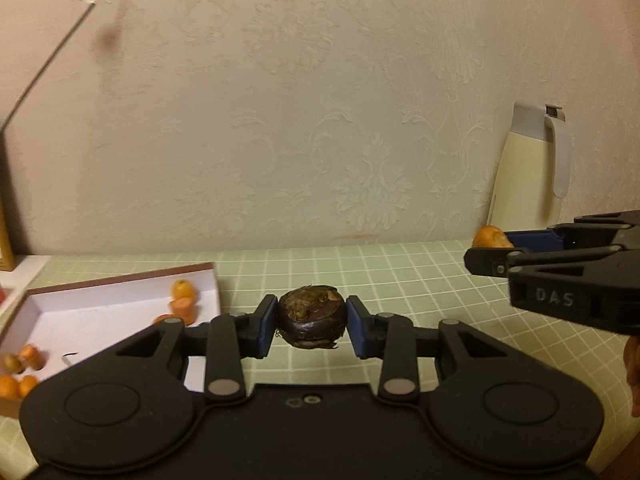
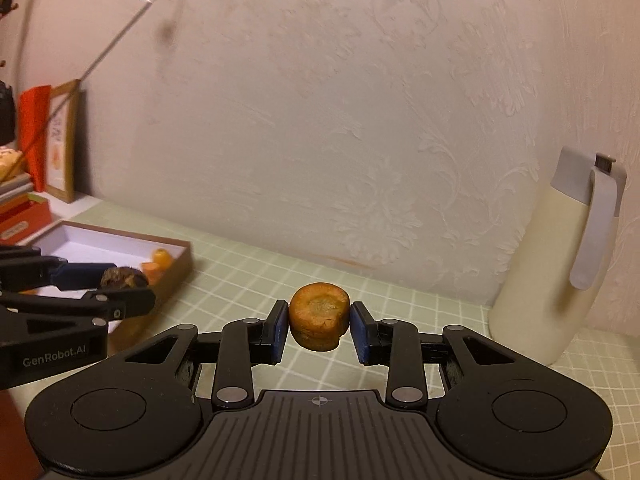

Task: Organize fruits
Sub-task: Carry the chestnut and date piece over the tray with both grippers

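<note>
My left gripper (image 1: 312,326) is shut on a dark brown round fruit (image 1: 312,322), held above the green checked tablecloth. In the right wrist view my right gripper (image 2: 319,326) is shut on an orange carrot-like chunk (image 2: 319,316), also held in the air. Each gripper shows in the other's view: the right one (image 1: 490,250) at the right edge with its orange piece (image 1: 491,237), the left one (image 2: 120,282) at the left edge with the dark fruit (image 2: 123,277). A shallow box with a white inside (image 1: 108,308) lies at the left and holds several orange pieces (image 1: 184,300).
A cream jug with a grey handle (image 2: 560,264) stands against the patterned wall at the right. Books, a picture frame (image 2: 64,140) and a red item are stacked at the far left. A thin lamp arm (image 1: 52,56) crosses the upper left.
</note>
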Available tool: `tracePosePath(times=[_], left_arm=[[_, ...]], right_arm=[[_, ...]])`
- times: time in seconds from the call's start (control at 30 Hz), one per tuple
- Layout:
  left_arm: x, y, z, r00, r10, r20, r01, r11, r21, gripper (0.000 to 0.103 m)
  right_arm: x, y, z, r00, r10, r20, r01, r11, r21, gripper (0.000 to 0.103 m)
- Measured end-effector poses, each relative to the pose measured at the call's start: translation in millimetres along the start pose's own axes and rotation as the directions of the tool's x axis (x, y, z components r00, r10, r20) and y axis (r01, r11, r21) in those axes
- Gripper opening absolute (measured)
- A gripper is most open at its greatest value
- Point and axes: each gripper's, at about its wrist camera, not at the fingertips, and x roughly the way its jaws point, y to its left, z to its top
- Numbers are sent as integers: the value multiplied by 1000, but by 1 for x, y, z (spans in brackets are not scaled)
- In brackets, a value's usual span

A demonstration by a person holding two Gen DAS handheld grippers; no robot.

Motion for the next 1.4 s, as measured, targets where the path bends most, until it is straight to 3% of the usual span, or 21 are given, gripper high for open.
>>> tracePosePath(times=[0.2,0.63,1.4], left_arm=[[-28,23,-1,998,48,31,-48,999,-9,27],[-60,73,-5,987,150,53,-145,986,-86,27],[-76,158,-12,947,318,53,-304,935,-180,27]], right_arm=[[-20,25,-4,998,59,14,-58,997,-46,34],[-13,79,7,984,171,54,-163,979,-120,34],[18,159,37,951,286,119,-265,950,-166,34]])
